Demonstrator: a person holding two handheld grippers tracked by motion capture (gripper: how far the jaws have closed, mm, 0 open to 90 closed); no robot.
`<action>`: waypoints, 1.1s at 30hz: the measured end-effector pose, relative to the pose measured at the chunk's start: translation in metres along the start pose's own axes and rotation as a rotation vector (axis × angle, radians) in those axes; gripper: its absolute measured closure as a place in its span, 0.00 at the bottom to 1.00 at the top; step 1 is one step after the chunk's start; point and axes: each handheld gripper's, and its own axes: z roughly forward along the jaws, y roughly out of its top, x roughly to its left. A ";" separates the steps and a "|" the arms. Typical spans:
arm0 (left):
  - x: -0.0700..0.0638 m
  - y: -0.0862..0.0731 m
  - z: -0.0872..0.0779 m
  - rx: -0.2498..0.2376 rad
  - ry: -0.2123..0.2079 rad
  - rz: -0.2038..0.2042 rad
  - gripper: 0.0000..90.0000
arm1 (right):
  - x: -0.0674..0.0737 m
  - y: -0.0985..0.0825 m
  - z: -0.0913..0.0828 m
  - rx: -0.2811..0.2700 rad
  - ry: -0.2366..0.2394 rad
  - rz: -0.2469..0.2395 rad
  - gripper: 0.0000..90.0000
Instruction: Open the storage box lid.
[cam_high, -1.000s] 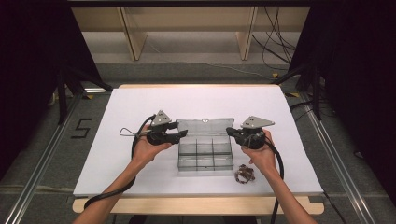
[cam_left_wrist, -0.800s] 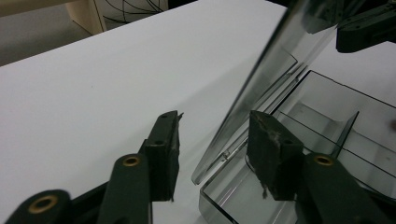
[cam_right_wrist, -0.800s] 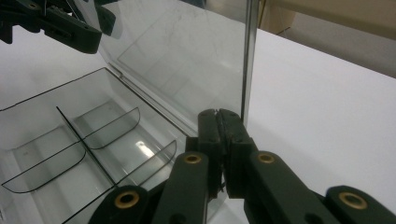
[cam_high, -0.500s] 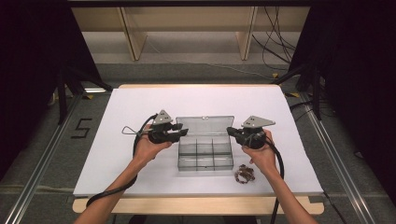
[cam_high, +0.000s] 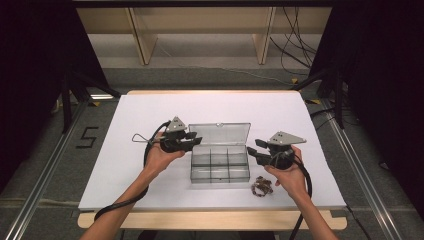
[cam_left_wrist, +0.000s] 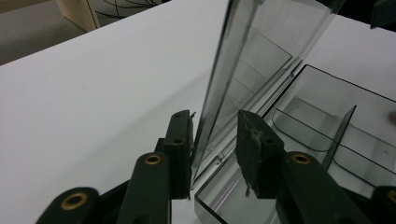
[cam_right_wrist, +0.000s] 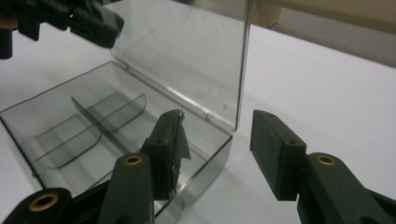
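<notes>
A clear plastic compartment box (cam_high: 220, 167) sits mid-table with its lid (cam_high: 223, 134) standing upright. My left gripper (cam_high: 196, 139) is at the lid's left end. In the left gripper view the lid's edge (cam_left_wrist: 219, 84) stands between the jaws of that gripper (cam_left_wrist: 215, 122), which have just been closing. One pad is against the edge and the other is a little off it. My right gripper (cam_high: 252, 148) is by the box's right end. Its jaws (cam_right_wrist: 217, 122) have just been opening and hold nothing, one over a compartment (cam_right_wrist: 84, 135), one over the table.
A small heap of brown bits (cam_high: 262, 186) lies on the white table top (cam_high: 125, 165) just right of the box's front corner, under my right hand. Wooden shelf legs stand beyond the far edge. Cables trail from both grippers toward the front edge.
My right gripper has drawn back to the right from the box's end and its jaws have spread apart. The left gripper's jaws have narrowed about the lid's edge. The lid stays upright.
</notes>
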 end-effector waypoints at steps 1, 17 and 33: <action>0.001 0.000 0.000 -0.002 0.001 0.003 0.73 | -0.001 -0.003 -0.001 0.009 -0.001 -0.003 0.59; 0.008 0.003 0.003 0.005 -0.029 -0.038 0.73 | 0.002 -0.022 -0.012 0.042 0.018 0.030 0.57; 0.015 0.004 0.008 0.008 -0.041 -0.062 0.70 | 0.002 -0.033 -0.021 0.046 0.031 0.040 0.55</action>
